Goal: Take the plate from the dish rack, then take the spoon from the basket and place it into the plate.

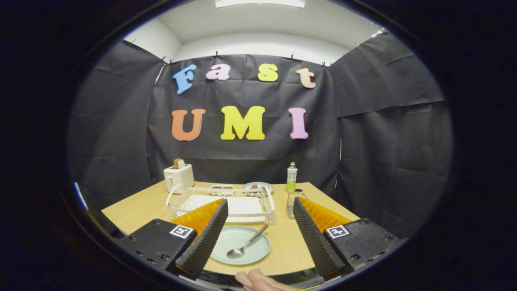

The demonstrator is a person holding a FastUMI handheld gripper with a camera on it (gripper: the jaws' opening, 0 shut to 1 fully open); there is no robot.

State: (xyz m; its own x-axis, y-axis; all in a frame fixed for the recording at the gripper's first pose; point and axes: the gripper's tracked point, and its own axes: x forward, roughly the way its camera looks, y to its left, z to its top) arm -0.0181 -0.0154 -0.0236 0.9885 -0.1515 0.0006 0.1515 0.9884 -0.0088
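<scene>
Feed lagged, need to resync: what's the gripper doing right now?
Gripper: open, holding nothing; the pale green round plate with the metal spoon lies on the wooden table between its fingers.

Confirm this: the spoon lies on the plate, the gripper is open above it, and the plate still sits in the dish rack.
One part is wrong. The gripper view shows the plate on the table, in front of the dish rack, not in it. The spoon does lie on it, and the gripper is open.

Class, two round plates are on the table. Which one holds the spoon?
The plate between the open tool's fingers, before the dish rack, holds the spoon; the far plate lies behind the rack.
</scene>
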